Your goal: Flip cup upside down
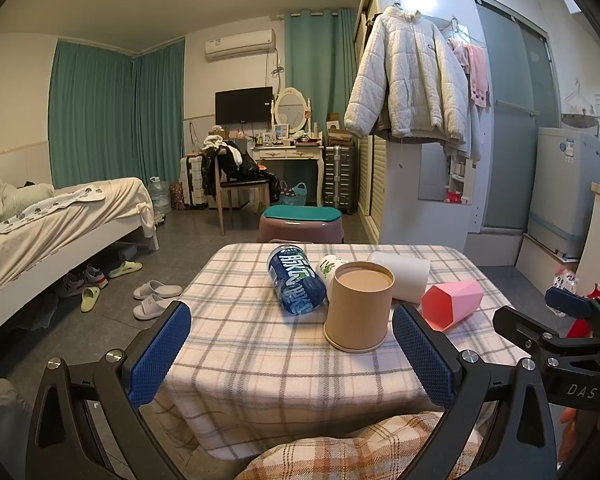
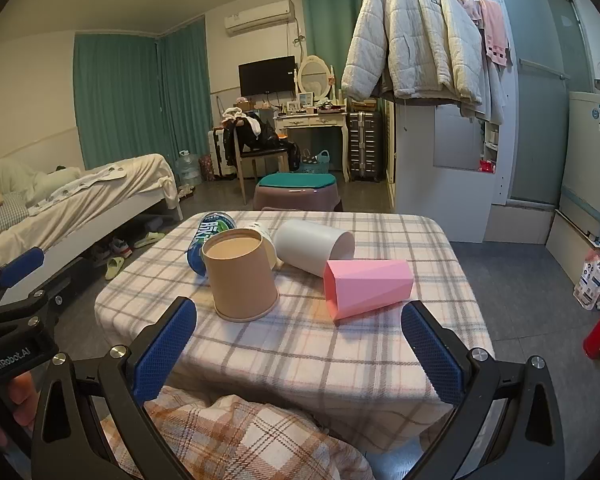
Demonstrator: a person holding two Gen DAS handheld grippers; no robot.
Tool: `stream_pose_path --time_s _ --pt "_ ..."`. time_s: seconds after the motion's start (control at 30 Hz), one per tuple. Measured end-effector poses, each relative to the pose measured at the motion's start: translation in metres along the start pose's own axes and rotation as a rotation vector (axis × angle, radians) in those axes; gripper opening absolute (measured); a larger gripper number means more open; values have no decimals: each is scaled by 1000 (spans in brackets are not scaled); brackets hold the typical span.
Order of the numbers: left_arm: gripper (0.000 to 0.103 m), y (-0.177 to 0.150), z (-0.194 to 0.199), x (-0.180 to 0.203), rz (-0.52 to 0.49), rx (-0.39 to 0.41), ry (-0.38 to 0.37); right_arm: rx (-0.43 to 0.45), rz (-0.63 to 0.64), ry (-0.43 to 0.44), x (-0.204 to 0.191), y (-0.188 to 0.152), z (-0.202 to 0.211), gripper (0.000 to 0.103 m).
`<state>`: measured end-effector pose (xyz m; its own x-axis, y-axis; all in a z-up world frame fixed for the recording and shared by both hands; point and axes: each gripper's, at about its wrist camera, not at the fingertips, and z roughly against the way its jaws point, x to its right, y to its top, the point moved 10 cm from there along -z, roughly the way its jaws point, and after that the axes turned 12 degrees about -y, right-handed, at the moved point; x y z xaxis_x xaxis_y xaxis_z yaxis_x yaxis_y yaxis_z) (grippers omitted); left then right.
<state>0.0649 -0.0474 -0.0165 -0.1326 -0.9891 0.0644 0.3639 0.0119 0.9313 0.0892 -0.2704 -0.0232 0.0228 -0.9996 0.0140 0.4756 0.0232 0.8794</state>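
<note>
A tan paper cup [image 1: 359, 308] stands upside down, base up, on the plaid-covered table [image 1: 260, 352]; it also shows in the right wrist view [image 2: 242, 276]. A pink faceted cup [image 1: 452, 304] [image 2: 366, 286] lies on its side to its right. A white cup [image 1: 404, 274] [image 2: 316, 248] lies on its side behind. A blue can [image 1: 296, 284] [image 2: 210, 236] and a small printed cup [image 1: 330, 266] [image 2: 260, 229] lie at the back. My left gripper [image 1: 292, 356] is open and empty, in front of the tan cup. My right gripper [image 2: 298, 352] is open and empty, near the table's front edge.
A purple stool with a green cushion [image 1: 300, 222] stands behind the table. A bed [image 1: 60, 224] is at the left with slippers [image 1: 156, 292] on the floor. A white cabinet with a hanging jacket [image 1: 408, 76] is at the right. A plaid blanket [image 1: 360, 452] lies below the grippers.
</note>
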Motion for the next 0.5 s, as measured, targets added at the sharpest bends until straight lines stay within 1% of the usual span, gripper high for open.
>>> stream_pose_path --time_s 0.5 --pt "103 0 0 0 2 -1 0 -9 -1 1 -4 -3 -2 103"
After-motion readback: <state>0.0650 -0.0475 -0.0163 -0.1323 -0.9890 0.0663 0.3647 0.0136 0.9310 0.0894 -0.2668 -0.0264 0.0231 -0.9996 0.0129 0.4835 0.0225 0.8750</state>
